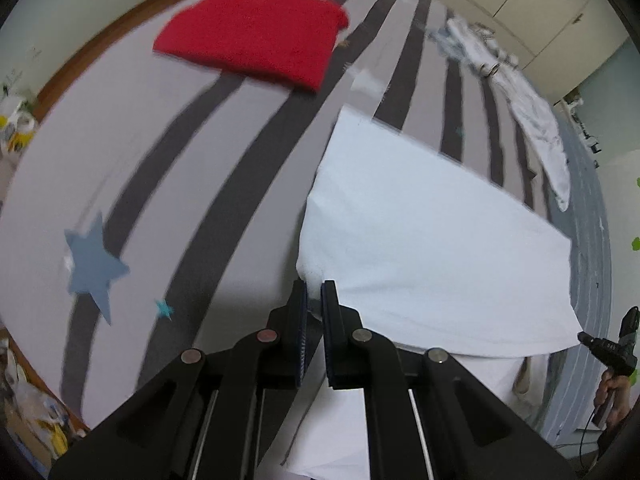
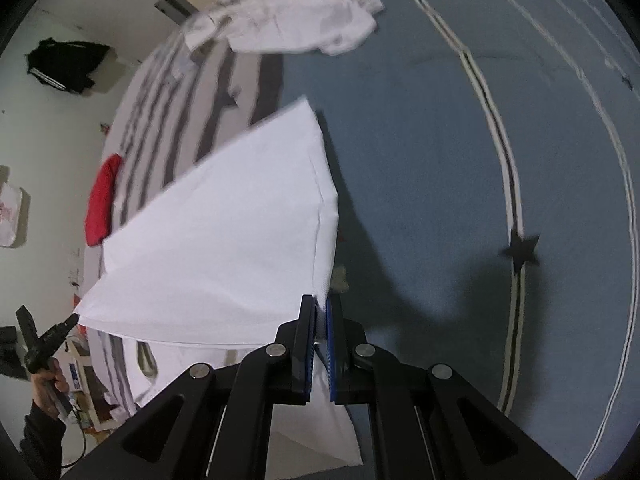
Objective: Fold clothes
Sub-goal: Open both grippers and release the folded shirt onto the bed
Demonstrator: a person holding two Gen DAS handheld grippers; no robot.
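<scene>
Two claws, left claw (image 1: 314,300) and right claw (image 2: 321,314), pinch white garment (image 1: 424,236) taut above bed (image 1: 168,152).

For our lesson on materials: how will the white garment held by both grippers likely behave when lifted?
The white garment probably hangs floppy: its lower part droops below both grippers. It seems light, since thin pinches by the left gripper and right gripper carry it. It looks stretched taut between them.

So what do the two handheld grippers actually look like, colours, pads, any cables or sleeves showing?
Both are matte black plastic with scissor-like linkage arms joined by round silver pivot pins. The left gripper has flat black fingers faced with dark blue ribbed pads; one of its pins looks reddish. The right gripper has brighter blue ribbed pads. In the right wrist view, a black cable hangs from the other gripper's handle beside a dark sleeve.
</scene>
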